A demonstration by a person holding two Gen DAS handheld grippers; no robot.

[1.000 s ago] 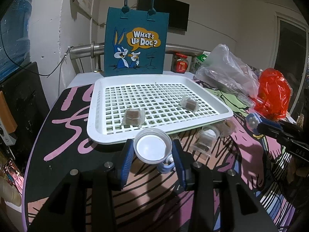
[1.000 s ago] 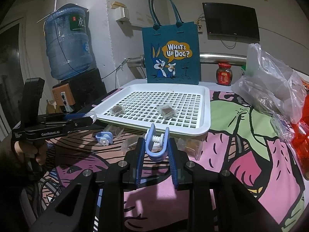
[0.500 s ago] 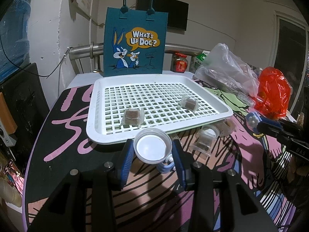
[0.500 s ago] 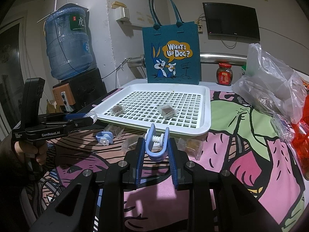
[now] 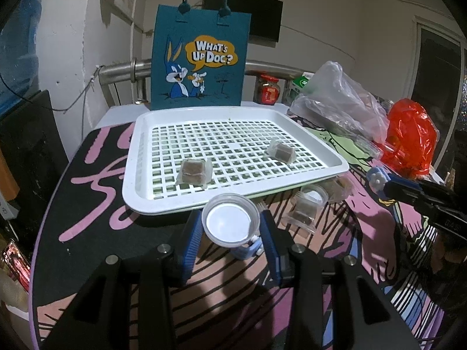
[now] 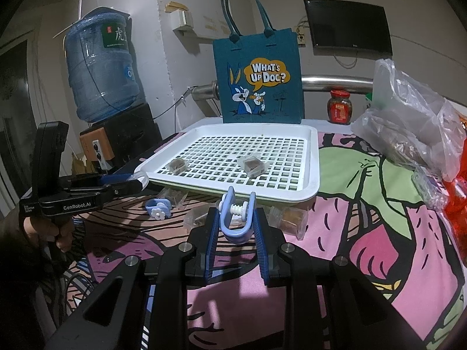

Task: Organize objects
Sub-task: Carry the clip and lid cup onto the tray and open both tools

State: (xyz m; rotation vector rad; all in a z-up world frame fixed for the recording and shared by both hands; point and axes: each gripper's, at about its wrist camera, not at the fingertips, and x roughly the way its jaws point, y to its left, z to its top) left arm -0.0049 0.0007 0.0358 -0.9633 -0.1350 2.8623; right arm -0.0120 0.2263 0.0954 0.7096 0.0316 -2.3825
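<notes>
My left gripper (image 5: 230, 229) is shut on a small clear round cup (image 5: 230, 222) with a white bottom, held just before the near rim of the white lattice tray (image 5: 137, 157). Two wrapped brown cubes (image 5: 194, 172) (image 5: 280, 153) lie in the tray. In the right wrist view my right gripper (image 6: 235, 229) is shut on a light blue clip (image 6: 235, 218), near the tray (image 6: 313, 157). A second blue clip with a white flower (image 6: 159, 208) lies on the table. More wrapped cubes (image 5: 302, 214) (image 6: 289, 217) and another round cup (image 5: 313, 194) lie by the tray's front edge.
A teal cartoon tote bag (image 5: 201, 58) stands behind the tray. A clear plastic bag (image 5: 338, 102), a red bag (image 5: 408, 140) and a jar (image 6: 338, 106) are at the right. A water bottle (image 6: 99, 64) stands off the table's left. A person's hand (image 6: 43, 230) holds the left gripper.
</notes>
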